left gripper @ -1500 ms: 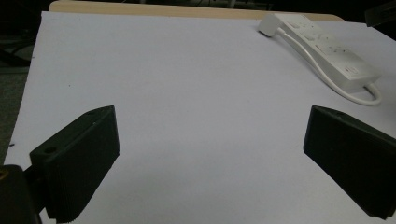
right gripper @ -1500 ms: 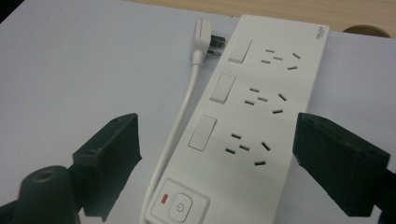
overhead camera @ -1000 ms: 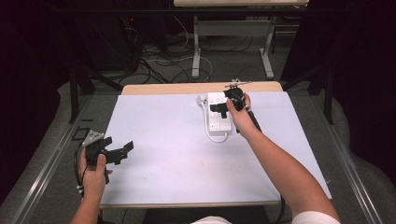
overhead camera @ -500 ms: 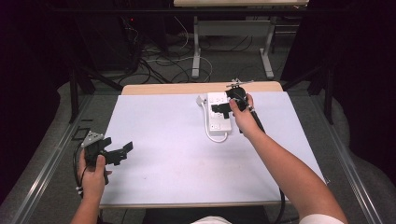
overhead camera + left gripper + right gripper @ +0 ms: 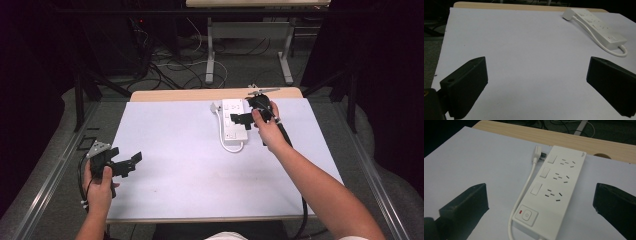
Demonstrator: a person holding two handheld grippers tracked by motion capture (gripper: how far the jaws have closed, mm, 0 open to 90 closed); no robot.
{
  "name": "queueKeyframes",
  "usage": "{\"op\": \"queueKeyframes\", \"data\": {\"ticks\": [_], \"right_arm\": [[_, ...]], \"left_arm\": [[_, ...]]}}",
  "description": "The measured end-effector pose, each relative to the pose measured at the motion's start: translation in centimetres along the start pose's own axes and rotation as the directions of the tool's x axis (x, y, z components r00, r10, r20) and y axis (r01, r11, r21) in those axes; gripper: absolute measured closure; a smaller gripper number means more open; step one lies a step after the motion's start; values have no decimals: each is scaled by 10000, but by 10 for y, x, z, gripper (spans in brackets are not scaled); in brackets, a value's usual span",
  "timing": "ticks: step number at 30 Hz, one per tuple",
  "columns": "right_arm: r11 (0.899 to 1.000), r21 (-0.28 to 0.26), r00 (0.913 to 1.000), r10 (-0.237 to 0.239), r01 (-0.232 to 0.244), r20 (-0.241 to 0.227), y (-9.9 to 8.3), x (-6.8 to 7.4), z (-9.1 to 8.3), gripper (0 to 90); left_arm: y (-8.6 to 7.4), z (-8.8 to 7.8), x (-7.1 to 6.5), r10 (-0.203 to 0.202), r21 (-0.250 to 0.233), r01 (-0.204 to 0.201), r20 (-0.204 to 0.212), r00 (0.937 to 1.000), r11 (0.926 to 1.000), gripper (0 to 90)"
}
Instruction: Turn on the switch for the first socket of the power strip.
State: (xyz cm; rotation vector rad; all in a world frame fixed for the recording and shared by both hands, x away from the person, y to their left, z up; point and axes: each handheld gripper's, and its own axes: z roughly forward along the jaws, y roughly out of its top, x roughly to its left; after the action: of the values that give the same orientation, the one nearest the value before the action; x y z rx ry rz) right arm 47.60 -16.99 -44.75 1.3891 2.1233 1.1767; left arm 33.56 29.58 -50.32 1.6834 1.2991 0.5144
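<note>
White plastic is the target, by the look of it: the power strip [image 5: 235,119] lies at the far middle of the white-covered worktop [image 5: 190,165] with its plug [image 5: 537,153] just beside its far end, and the right tongs [image 5: 244,119] hover over it, released with jaws wide either side of it, so I judge this the approach before a grasp or a switch press. The next move calls for lowering squarely onto the strip. Since a second ago the right tongs have edged slightly nearer the person, while the left tongs [image 5: 131,163], spread and empty, stay at the near-left edge.
</note>
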Motion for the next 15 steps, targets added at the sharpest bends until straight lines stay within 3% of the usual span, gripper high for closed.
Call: {"op": "queueKeyframes", "data": {"ticks": [5,15], "right_arm": [[9989,-20,9988,-472,473,97,-10,-6,-17,0],[9962,-29,9961,-872,872,-90,-30,-9,-48,0]], "left_arm": [[0,0,0,2,8,-2,-26,10000,10000,34],[0,1,-2,67,-13,-67,-27,10000,10000,34]]}}
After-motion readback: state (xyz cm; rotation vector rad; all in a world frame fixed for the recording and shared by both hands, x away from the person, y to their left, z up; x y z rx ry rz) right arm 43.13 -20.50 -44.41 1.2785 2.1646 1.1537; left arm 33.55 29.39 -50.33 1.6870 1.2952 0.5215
